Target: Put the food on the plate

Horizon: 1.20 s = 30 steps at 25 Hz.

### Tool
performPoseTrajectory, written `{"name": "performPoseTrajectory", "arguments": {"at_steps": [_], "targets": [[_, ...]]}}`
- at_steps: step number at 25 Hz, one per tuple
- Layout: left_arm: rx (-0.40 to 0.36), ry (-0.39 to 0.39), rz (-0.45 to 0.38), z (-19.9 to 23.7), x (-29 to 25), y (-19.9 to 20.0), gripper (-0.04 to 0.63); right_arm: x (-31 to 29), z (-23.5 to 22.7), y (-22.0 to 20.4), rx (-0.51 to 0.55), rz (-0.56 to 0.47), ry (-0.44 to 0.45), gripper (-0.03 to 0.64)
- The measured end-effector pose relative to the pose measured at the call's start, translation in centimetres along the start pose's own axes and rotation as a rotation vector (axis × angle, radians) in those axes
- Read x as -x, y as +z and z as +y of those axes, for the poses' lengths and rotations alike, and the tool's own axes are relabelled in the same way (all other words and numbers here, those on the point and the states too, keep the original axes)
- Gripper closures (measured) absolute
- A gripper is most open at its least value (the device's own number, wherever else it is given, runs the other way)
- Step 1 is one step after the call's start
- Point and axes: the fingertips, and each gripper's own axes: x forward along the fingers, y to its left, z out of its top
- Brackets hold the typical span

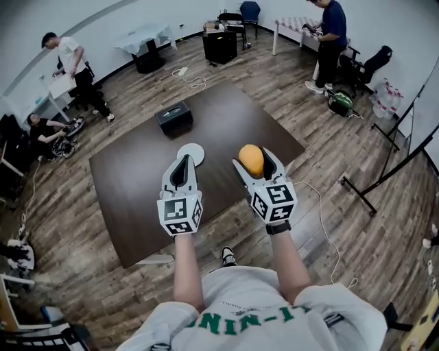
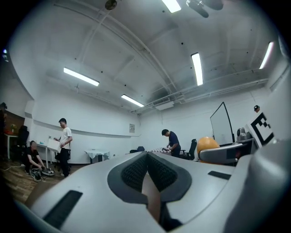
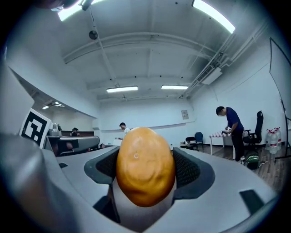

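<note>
Right gripper point(image 1: 252, 160) fingers pinch orange food point(image 3: 145, 166) over the surface point(image 1: 130, 182); left gripper point(image 1: 184, 166) fingers pressed together, empty, plate point(image 1: 194, 151) just beyond.

Setting: a large open room used as a lab or recording space, not a home. Evidence: bare white walls, wood-plank floor point(image 1: 357, 226), strip lights point(image 2: 197, 68) on an exposed ceiling. One dark table point(image 1: 137, 178) stands alone mid-room. Around the edges are a cloth-covered side table point(image 1: 144, 38), an office chair point(image 1: 250, 12), a whiteboard on a stand point(image 2: 221, 123) and a loose cable point(image 1: 322, 219). A standing person point(image 1: 330, 34) works at a far table, and a seated person point(image 1: 44, 130) works on the floor.
</note>
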Motion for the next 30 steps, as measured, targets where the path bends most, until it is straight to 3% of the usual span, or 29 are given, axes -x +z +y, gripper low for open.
{"name": "performPoseTrajectory", "arguments": {"at_steps": [8,19,30], "targets": [[0.005,0.056,0.002,8.1,-4.9,-1.5,0.591,-11.1,3.5,-0.8,-0.006,0.041,0.124,0.259],[0.055,0.176,0.058,15.0,-10.1,-6.6,0.591,-22.3,4.2,-4.8,0.003,0.123,0.247,0.259],[0.131,0.318,0.15,22.6,-16.7,-12.4,0.591,-34.3,5.1,-10.4,0.027,0.277,0.398,0.259]]}}
